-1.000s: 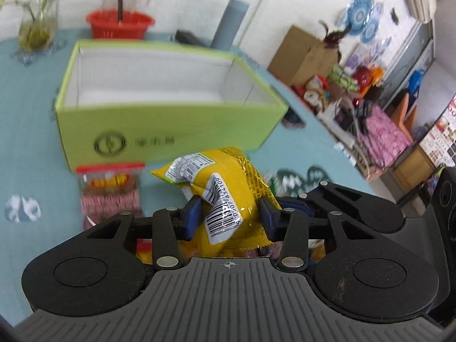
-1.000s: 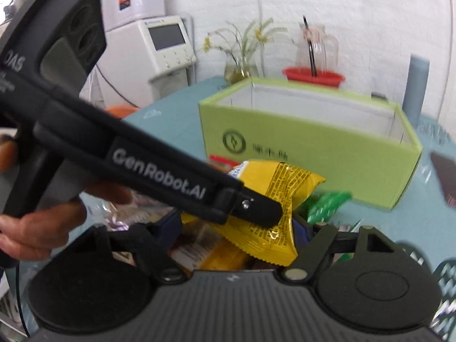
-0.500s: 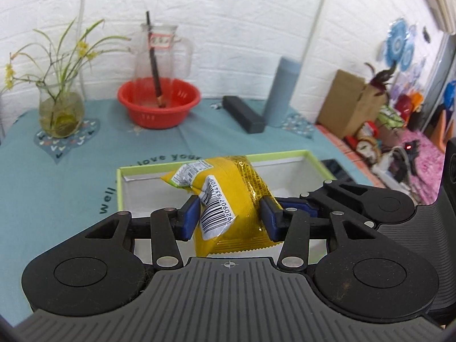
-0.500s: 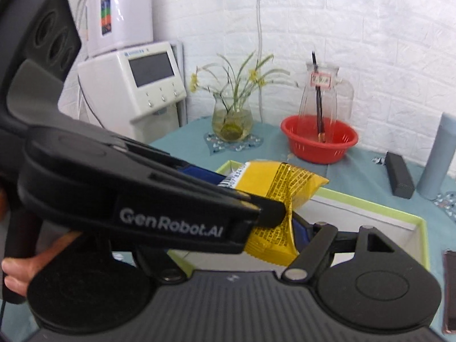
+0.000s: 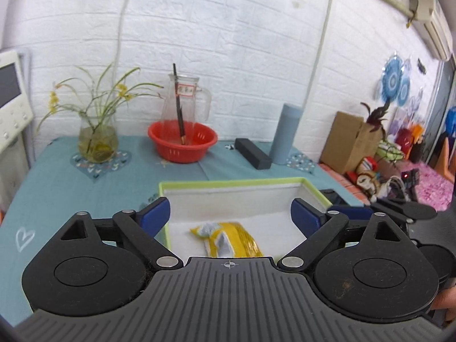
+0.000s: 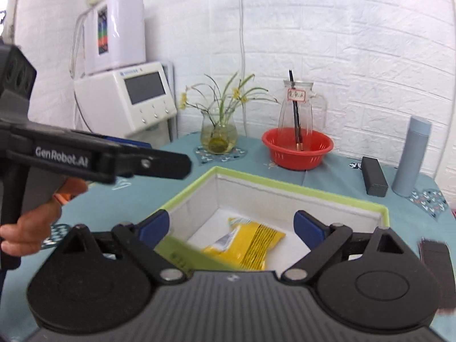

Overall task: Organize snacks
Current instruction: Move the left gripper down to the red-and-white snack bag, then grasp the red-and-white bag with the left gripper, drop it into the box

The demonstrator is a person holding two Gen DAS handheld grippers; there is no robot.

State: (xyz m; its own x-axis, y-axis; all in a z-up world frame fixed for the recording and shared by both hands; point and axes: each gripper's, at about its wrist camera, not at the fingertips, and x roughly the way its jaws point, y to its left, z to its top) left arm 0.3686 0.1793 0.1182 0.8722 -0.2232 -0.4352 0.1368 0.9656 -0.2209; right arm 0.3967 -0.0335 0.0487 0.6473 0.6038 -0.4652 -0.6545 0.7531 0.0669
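A yellow snack packet point(image 5: 228, 238) lies on the white floor of the green-rimmed box point(image 5: 233, 183). My left gripper point(image 5: 230, 216) is open and empty above the box's near side. In the right wrist view the same packet point(image 6: 250, 245) lies inside the box point(image 6: 299, 188). My right gripper point(image 6: 230, 225) is open and empty above the box's near corner. The left gripper's body point(image 6: 114, 159) shows at the left of that view, held over the table beside the box.
Behind the box stand a red basket point(image 5: 182, 141) with a glass jug point(image 5: 185, 97), a flower vase point(image 5: 98, 139), a black case point(image 5: 252, 156) and a grey-blue flask point(image 5: 285, 134). A white machine point(image 6: 125, 99) stands at the table's left. A dark object point(image 6: 434, 259) lies right of the box.
My left gripper carried the yellow packet up over the box, opened and let it go. The packet now lies inside the box. The right gripper rose too.
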